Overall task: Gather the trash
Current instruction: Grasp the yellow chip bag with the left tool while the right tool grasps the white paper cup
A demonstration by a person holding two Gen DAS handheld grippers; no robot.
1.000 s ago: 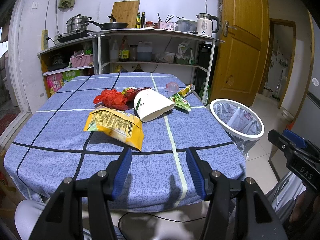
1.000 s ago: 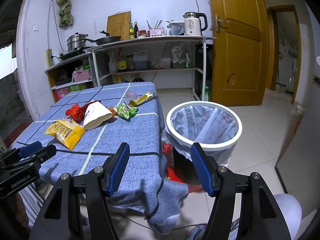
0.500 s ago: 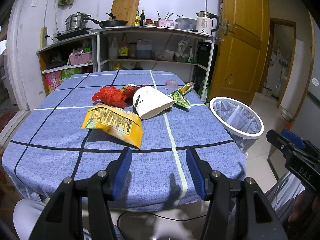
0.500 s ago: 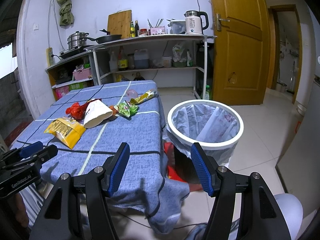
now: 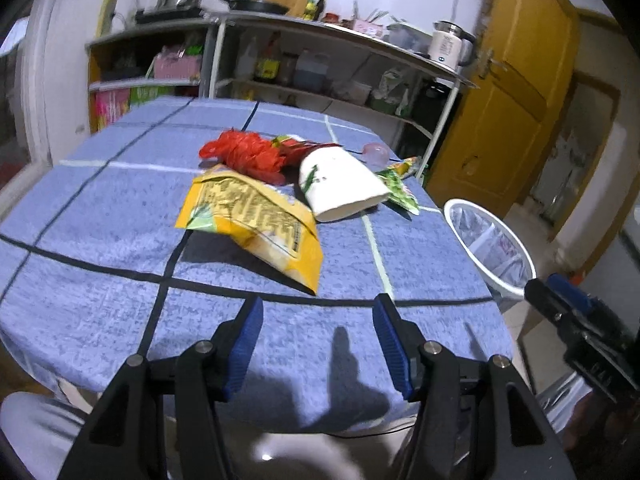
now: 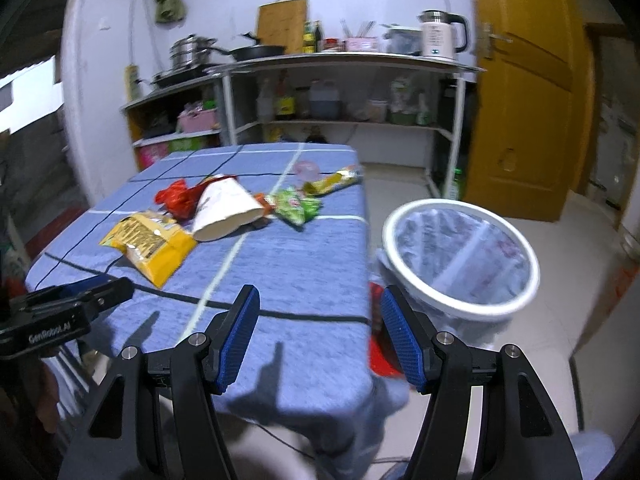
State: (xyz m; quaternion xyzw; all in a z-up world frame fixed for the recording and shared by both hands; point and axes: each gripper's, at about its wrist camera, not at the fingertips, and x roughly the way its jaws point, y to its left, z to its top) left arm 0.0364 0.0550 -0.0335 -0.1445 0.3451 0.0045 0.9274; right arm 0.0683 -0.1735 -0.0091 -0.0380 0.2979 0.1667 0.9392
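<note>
Tongs on left [image 5: 318, 344] spread apart, nothing between the ribbed blue pads; same for right tongs [image 6: 320, 338], which hang over the near edge of the surface [image 6: 304, 264].

Trash lies mid-surface in a loose cluster: crinkled yellow snack bag [image 5: 256, 222] nearest the left tongs; white paper bag [image 5: 342, 184], cone-like, on its side just behind it; crumpled red plastic [image 5: 244, 152] touching both; green wrapper [image 6: 298, 206] beyond.

Surface cloth: blue, nubby weave, dark and pale grid lines. White-rimmed bin [image 6: 460, 258] with translucent liner stands on the tiled floor beside the surface. Metal shelving [image 6: 344, 60] and a yellow-brown door [image 6: 524, 92] behind.
</note>
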